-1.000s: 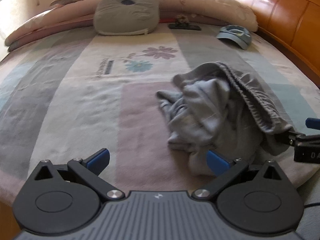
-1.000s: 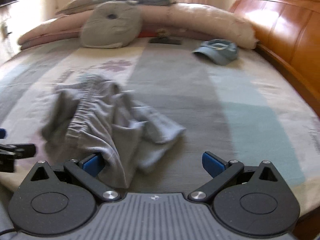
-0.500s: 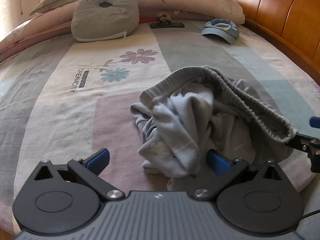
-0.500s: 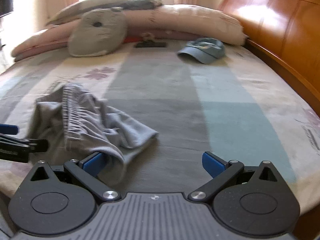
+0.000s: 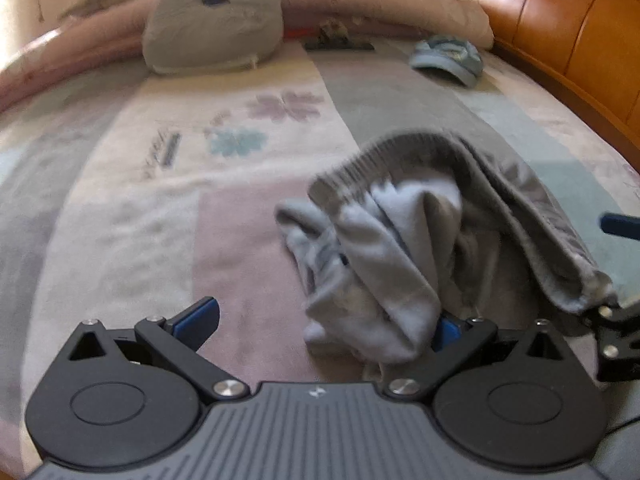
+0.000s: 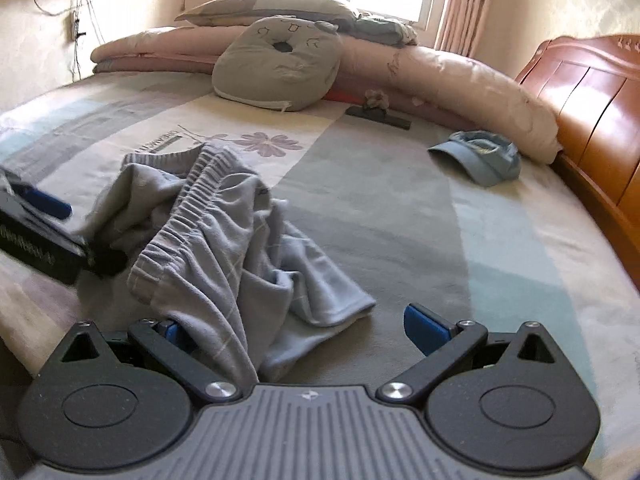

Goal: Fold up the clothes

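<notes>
Since a second ago my left gripper [image 5: 326,322] has closed in on the crumpled grey shorts [image 6: 224,240] on the bedspread [image 6: 400,208]; both grippers' jaws gape, holding nothing, though cloth drapes over my right gripper [image 6: 296,330]. Light, floppy fabric: I'd pinch the firmer elastic waistband [image 5: 400,152].

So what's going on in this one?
A person with two handheld grippers is starting to fold grey shorts that lie crumpled on the bed. Both the left gripper and the right gripper are open at the near edge of the cloth, which drapes over one finger of each. Nothing is folded yet. A blue cap lies farther back.
</notes>
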Demonstrator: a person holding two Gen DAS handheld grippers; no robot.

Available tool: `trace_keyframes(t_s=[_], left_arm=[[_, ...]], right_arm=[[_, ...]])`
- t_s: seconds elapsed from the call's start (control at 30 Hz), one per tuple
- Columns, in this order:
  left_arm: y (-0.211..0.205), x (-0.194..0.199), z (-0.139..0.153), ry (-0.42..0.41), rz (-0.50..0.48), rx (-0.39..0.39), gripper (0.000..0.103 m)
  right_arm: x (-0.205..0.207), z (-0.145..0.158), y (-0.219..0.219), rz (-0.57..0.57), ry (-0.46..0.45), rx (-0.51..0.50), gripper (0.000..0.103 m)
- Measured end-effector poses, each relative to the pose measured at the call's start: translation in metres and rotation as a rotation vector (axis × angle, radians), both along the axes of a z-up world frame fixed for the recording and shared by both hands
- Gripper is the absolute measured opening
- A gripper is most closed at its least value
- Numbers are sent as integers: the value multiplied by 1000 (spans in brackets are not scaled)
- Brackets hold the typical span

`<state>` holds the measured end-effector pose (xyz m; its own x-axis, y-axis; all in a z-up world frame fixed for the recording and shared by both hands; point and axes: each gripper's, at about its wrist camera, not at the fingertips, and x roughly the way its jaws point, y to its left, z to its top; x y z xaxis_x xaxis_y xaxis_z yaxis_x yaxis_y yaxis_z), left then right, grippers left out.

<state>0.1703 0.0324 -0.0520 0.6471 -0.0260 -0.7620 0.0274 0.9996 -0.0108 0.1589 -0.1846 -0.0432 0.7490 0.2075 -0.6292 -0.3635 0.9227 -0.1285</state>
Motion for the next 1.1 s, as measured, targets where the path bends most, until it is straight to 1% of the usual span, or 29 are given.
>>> trace_keyframes(t_s=[0.13, 0.2, 0.27, 0.33, 0.4, 0.57, 0.67, 0.73, 0.9, 1.03, 1.07, 1.1], left_arm=[[7, 6, 5, -1, 4, -5, 102], [7, 4, 0, 5, -6, -4, 102], [8, 2, -5, 11, -13, -8, 102], [12, 0, -10, 23, -12, -27, 102], [15, -2, -13, 32, -17, -45, 102], [11, -3, -17, 34, -47, -27, 102], [8, -4, -19, 32, -66, -20, 102], [9, -5, -21, 20, -81, -21, 102], [13, -9, -31, 5, -100, -61, 102], [22, -7, -41, 24, -71, -148, 103], [24, -7, -43, 26, -71, -164, 103], [24, -7, -44, 21, -78, -163, 103]], right_arm=[[2, 3, -11, -10, -1, -6, 103], [1, 4, -14, -7, 10, 5, 103], [-2, 3, -12, 20, 20, 8, 103], [-5, -1, -8, 53, 29, -2, 103], [-4, -8, -7, 68, 59, -5, 103], [1, -34, -14, 72, 155, 0, 103], [6, -49, -21, 50, 204, 6, 103], [8, -53, -31, 40, 224, 67, 103], [4, -57, -39, 109, 177, 80, 103], [3, -53, -35, 111, 194, 61, 103], [3, -50, -34, 115, 202, 54, 103], [3, -47, -34, 133, 204, 55, 103]])
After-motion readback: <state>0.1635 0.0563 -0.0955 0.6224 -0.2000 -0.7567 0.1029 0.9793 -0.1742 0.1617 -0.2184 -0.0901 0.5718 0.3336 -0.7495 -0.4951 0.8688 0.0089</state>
